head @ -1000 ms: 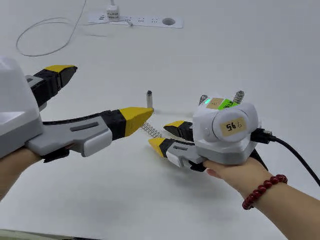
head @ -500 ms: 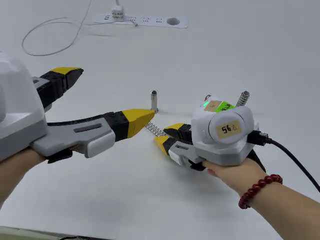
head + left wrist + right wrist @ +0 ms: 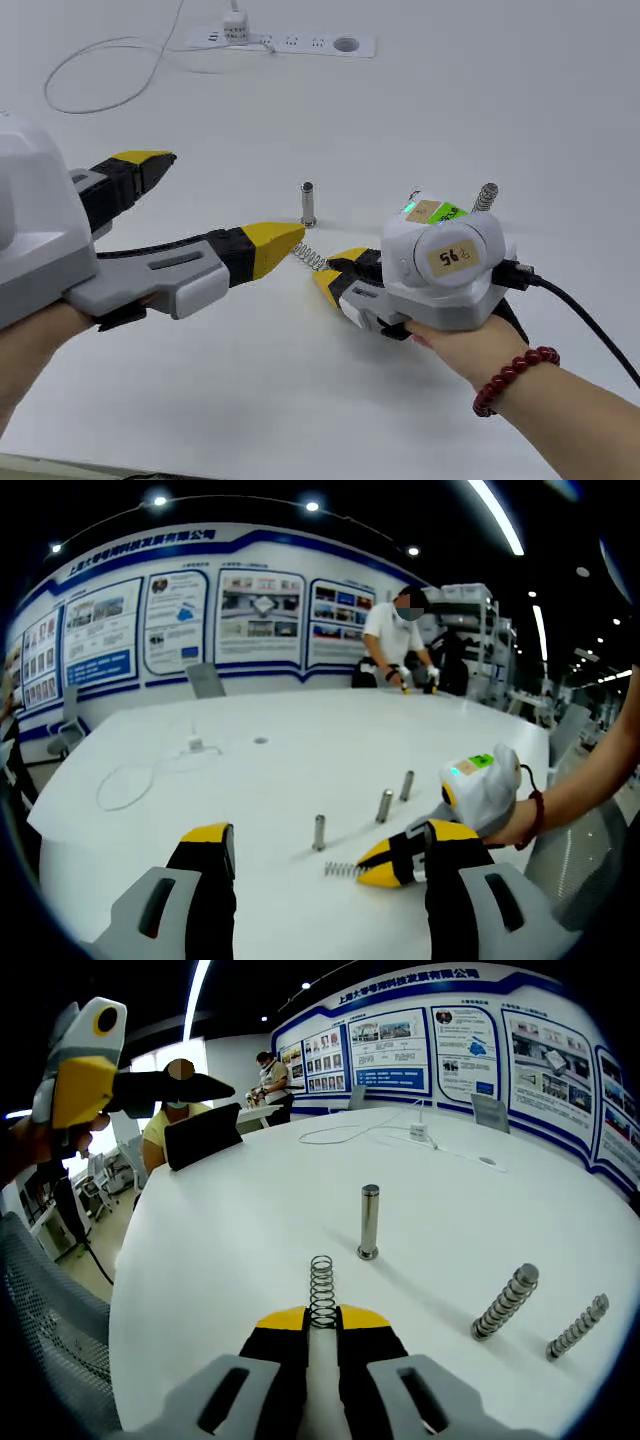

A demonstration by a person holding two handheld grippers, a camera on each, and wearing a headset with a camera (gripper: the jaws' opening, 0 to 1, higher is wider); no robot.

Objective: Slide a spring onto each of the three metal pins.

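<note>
My right gripper (image 3: 332, 268) is shut on the near end of a small spring (image 3: 308, 256), which points towards a bare metal pin (image 3: 308, 203) standing just beyond it. In the right gripper view the spring (image 3: 321, 1295) rises from the shut gripper (image 3: 322, 1318), short of the bare pin (image 3: 369, 1222). Two other pins (image 3: 505, 1302) (image 3: 578, 1327) wear springs, to the right. One sprung pin (image 3: 485, 195) shows behind the right gripper's body. My left gripper (image 3: 215, 198) is wide open and holds nothing, left of the spring. The left gripper view shows the pin row (image 3: 319, 832) ahead of its gripper (image 3: 325, 840).
A white power strip (image 3: 280, 42) with a looping white cable (image 3: 90, 70) lies at the far edge of the white table (image 3: 300, 400). A black cable (image 3: 585, 312) trails from my right gripper. A person (image 3: 395, 630) stands beyond the table.
The right gripper's jaws have closed together on the spring and edged a little nearer the bare pin. The left gripper has barely moved. The head camera has shifted slightly.
</note>
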